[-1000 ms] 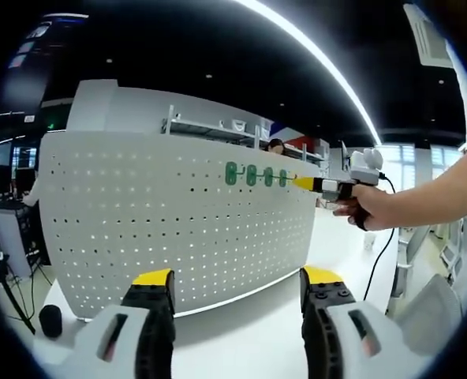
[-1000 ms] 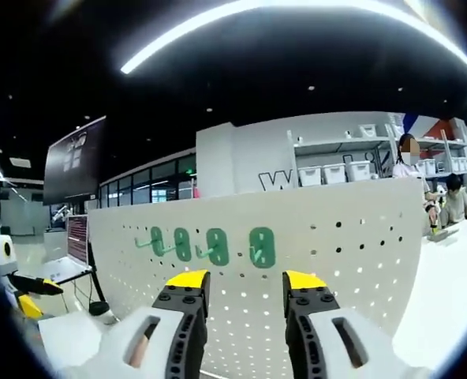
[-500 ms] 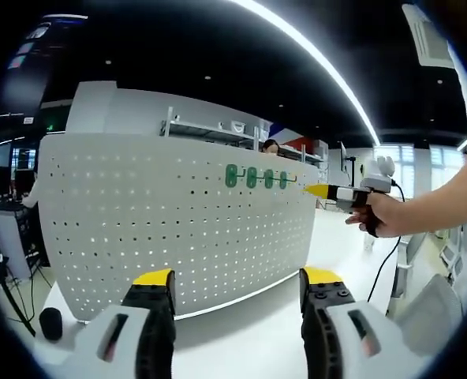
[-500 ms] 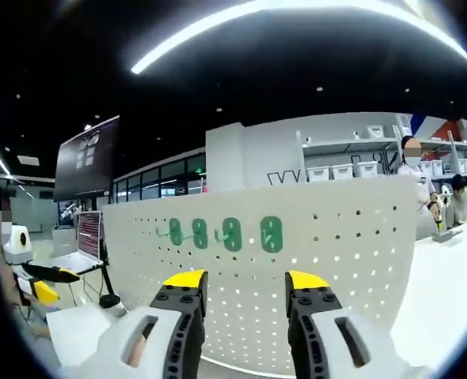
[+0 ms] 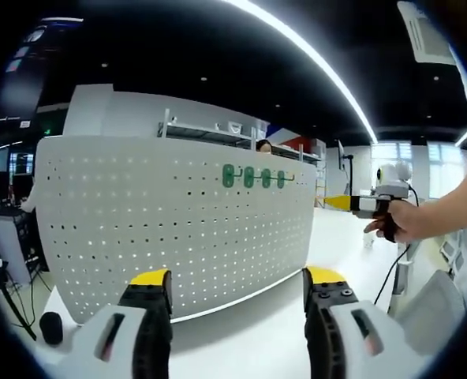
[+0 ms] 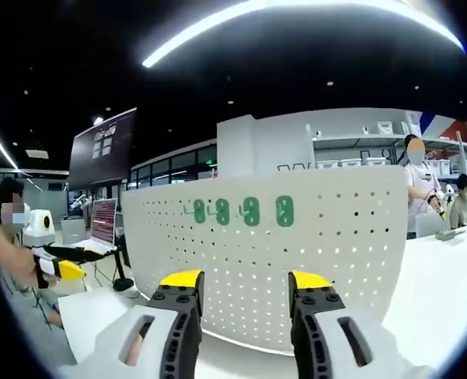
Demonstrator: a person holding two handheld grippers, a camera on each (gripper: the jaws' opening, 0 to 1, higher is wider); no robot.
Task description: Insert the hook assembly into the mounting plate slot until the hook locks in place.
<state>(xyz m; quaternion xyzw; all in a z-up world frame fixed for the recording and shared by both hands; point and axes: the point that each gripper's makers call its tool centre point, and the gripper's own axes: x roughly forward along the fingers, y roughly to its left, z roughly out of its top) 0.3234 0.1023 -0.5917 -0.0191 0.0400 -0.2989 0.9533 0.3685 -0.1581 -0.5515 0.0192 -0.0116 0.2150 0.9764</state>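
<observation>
A white perforated mounting plate [image 5: 178, 229] stands upright on a white table [image 5: 249, 332]. Several green hook assemblies [image 5: 253, 176] hang in a row near its top edge. My left gripper [image 5: 237, 278] is open and holds nothing, well short of the plate. In the left gripper view a hand [image 5: 407, 221] holds my right gripper [image 5: 332, 202] off the plate's right end, apart from the hooks. In the right gripper view the plate [image 6: 336, 260] and the green hooks [image 6: 241, 212] lie ahead of my open, unladen right gripper [image 6: 245, 279]. My left gripper [image 6: 69, 271] shows at the far left.
Behind the plate stand shelves with white bins [image 6: 360, 130] and a person [image 6: 419, 189]. A monitor on a stand [image 6: 103, 225] is at the left. A black round object [image 5: 50, 325] sits by the plate's left foot. A cable [image 5: 387, 260] hangs below the right hand.
My right gripper has drawn back from the rightmost green hook, away from the plate. The hooks stay on the plate. My left gripper has barely moved.
</observation>
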